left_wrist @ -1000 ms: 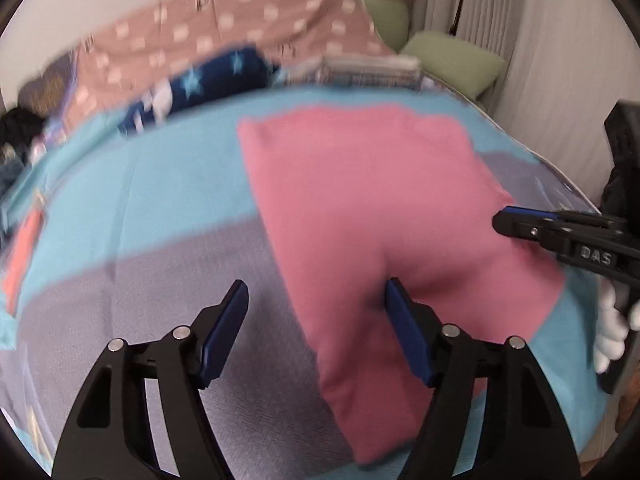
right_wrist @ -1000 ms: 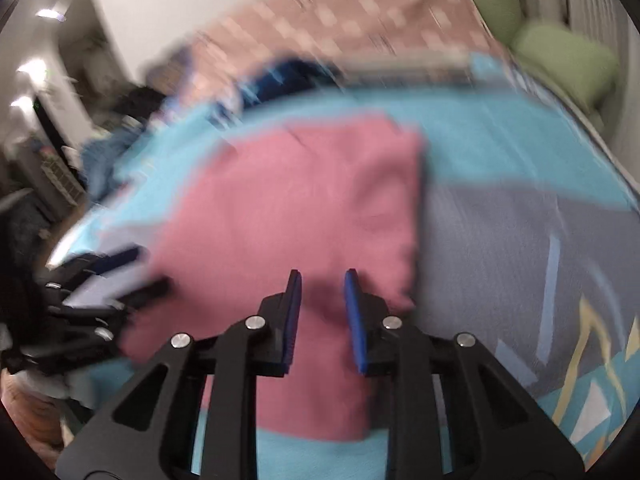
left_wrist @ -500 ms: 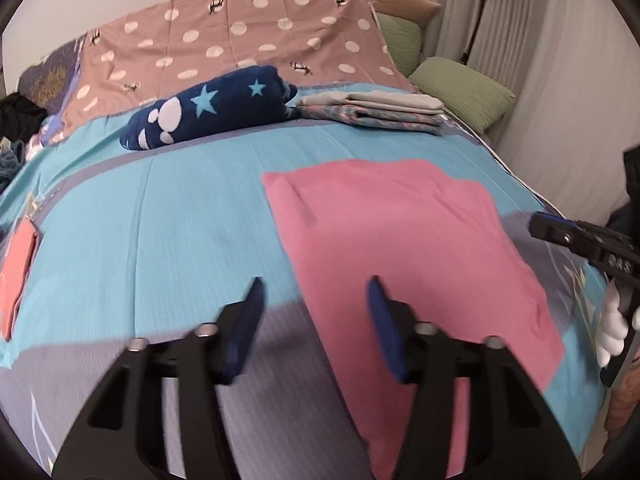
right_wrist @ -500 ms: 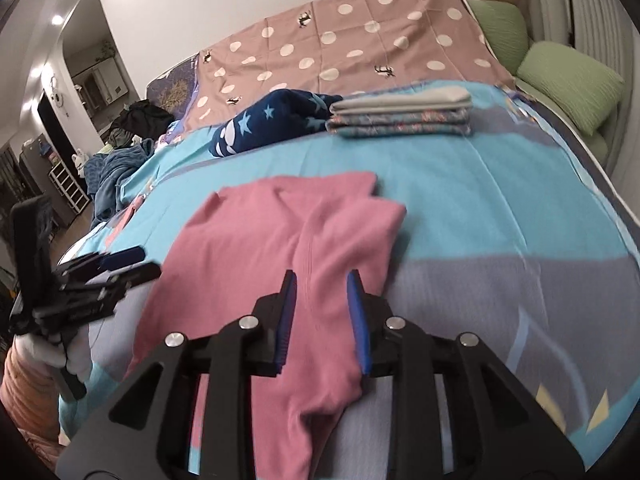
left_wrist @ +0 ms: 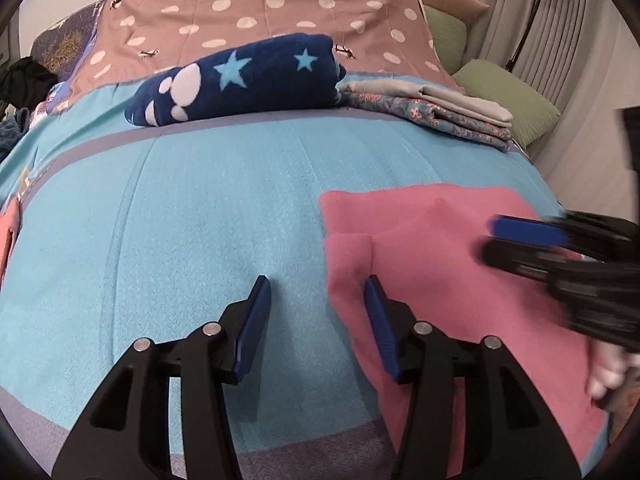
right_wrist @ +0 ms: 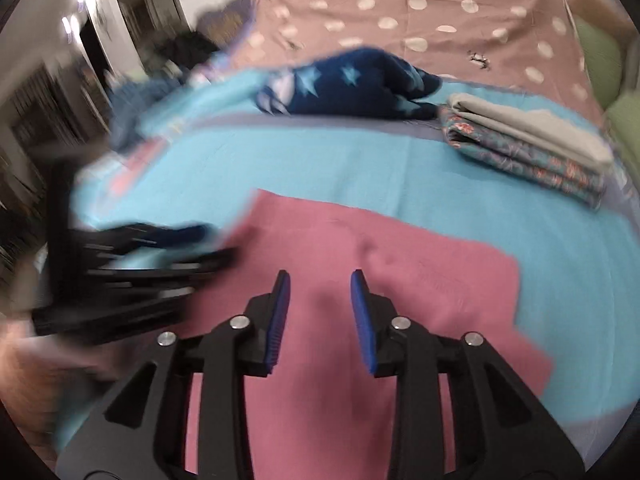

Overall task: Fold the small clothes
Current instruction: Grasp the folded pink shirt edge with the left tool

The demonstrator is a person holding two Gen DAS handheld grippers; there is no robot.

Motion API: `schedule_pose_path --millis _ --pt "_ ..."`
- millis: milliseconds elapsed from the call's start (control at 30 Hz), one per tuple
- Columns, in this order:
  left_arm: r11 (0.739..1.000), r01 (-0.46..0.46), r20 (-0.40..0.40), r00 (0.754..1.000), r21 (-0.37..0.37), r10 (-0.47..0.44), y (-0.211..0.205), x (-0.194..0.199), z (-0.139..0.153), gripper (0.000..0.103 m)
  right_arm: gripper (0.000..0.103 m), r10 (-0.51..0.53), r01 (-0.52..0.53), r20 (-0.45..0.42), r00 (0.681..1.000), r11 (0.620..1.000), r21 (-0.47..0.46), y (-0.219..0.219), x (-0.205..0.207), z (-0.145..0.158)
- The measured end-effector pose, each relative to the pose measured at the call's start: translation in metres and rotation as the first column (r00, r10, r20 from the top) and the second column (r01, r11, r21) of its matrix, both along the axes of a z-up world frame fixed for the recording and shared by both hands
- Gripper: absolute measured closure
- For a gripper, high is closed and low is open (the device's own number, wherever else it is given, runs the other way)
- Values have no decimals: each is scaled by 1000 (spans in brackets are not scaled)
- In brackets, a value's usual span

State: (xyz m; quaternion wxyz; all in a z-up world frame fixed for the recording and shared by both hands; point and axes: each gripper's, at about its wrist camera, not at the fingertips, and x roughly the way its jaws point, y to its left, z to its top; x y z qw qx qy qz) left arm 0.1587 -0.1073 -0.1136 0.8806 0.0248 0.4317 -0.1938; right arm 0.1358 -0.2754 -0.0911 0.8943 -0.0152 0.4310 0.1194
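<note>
While a pink garment [left_wrist: 448,280] is seen lying on the turquoise bedspread [left_wrist: 192,208] with one fold laid in, further folds are judged to remain. The left gripper [left_wrist: 318,312] is held apart at its left edge, and the right gripper [right_wrist: 320,312] apart above its middle; nothing is grasped. Folded clothes [right_wrist: 532,148] are stacked beyond.

The pink garment [left_wrist: 432,280] lay flat on the bed's turquoise cover [left_wrist: 200,220], plain and unpatterned, folded into a rough rectangle. In the left wrist view it filled the area from 3 to 5 o'clock, its far edge straight, with a small folded flap overlapping near its left edge. In the right wrist view the same cloth [right_wrist: 328,360] spread from the centre toward 6 o'clock, with a slight pucker near its middle
</note>
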Motion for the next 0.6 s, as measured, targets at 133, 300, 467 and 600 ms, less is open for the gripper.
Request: schedule_pose_path --millis 133,300,467,600 --pt "997 -76 10 997 -3 76 11 4 1 52 87 -97 98 -26 995 993 61 -22 18 -11" --pt "990 -138 15 990 -31 139 28 3 7 52 68 -207 201 47 977 974 108 -60 -20 16" --pt "975 16 -85 996 -222 -36 32 -19 15 47 54 -242 230 44 969 956 181 -109 -78 36" --pt "953 119 -139 977 -278 -163 24 -42 10 42 48 -203 210 -57 978 937 280 -132 -117 18"
